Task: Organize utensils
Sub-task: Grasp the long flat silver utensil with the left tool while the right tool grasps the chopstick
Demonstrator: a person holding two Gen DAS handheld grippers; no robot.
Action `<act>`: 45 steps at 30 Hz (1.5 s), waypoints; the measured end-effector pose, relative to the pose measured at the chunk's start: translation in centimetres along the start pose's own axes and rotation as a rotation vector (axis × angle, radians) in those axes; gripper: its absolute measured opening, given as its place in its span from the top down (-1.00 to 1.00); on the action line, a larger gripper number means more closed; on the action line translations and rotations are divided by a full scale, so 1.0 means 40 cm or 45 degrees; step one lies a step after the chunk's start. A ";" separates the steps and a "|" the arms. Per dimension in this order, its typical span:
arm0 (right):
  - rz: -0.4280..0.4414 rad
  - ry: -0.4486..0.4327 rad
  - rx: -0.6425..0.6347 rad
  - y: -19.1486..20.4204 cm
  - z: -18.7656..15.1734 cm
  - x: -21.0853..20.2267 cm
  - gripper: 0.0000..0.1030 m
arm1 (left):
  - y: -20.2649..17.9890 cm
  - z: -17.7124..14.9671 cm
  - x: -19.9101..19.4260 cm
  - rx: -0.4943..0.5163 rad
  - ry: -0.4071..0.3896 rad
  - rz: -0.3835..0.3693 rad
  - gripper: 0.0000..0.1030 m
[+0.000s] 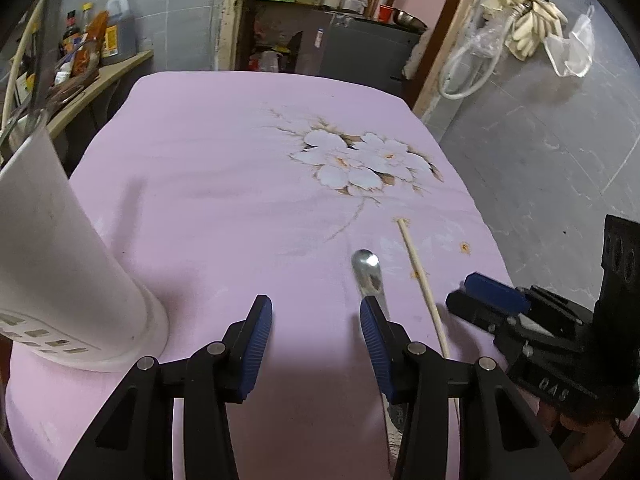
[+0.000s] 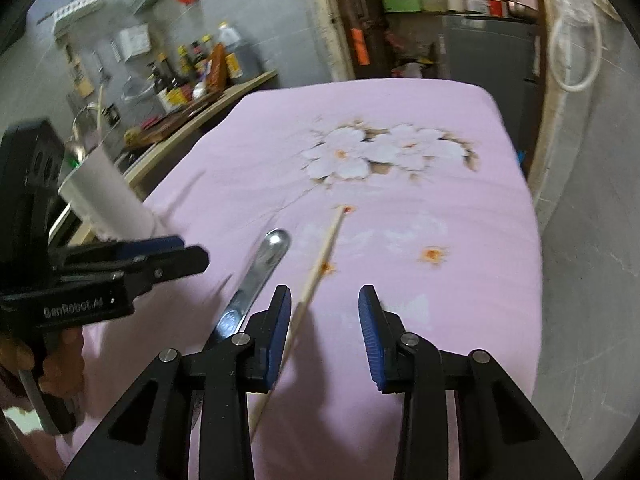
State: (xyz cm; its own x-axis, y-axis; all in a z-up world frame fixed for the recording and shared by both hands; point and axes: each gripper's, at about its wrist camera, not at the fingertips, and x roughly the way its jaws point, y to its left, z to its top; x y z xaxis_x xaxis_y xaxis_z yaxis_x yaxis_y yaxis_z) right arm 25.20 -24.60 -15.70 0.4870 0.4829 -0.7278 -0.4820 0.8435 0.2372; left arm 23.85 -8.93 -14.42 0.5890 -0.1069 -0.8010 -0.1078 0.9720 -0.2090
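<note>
Left gripper (image 1: 316,328) wide open above pink cloth (image 1: 224,184), right gripper (image 2: 325,322) wide too, spoon (image 1: 369,272) beside chopstick (image 1: 420,276), white holder (image 1: 68,276) at left

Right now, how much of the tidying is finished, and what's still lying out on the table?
Some looks done: the white holder already has a few utensils standing in it. Nothing is in hand; the left gripper and right gripper are both open and empty. Still left on the pink cloth are a metal spoon and a single chopstick, lying side by side.
</note>
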 end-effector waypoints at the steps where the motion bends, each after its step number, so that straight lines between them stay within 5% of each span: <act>1: 0.002 0.009 -0.011 0.005 -0.001 -0.001 0.39 | 0.002 0.001 0.000 -0.004 0.000 0.001 0.15; 11: -0.181 0.089 -0.154 0.042 -0.013 -0.020 0.40 | -0.007 0.004 0.025 0.003 0.050 -0.055 0.15; 18: -0.230 0.094 -0.077 -0.004 -0.034 -0.082 0.40 | -0.042 0.000 0.051 0.059 0.120 -0.106 0.15; 30: -0.241 0.088 -0.014 -0.028 -0.053 -0.081 0.40 | -0.136 -0.008 0.086 0.345 0.147 0.101 0.01; 35: -0.268 0.094 -0.018 -0.020 -0.059 -0.082 0.42 | -0.127 -0.002 0.085 0.329 0.151 0.098 0.03; 40: -0.335 0.107 0.014 -0.013 -0.066 -0.093 0.56 | -0.115 0.001 0.077 0.319 0.146 0.160 0.56; 45: -0.338 0.119 0.103 -0.034 -0.084 -0.111 0.68 | -0.079 0.003 0.064 0.237 0.180 0.128 0.69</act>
State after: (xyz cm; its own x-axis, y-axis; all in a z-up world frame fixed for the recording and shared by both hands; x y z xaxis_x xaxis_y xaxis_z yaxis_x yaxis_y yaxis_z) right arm 21.24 -28.67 -14.94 0.5174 0.2226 -0.8263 -0.2852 0.9552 0.0787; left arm 25.79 -12.24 -15.74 0.4635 -0.0233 -0.8858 -0.0033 0.9996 -0.0281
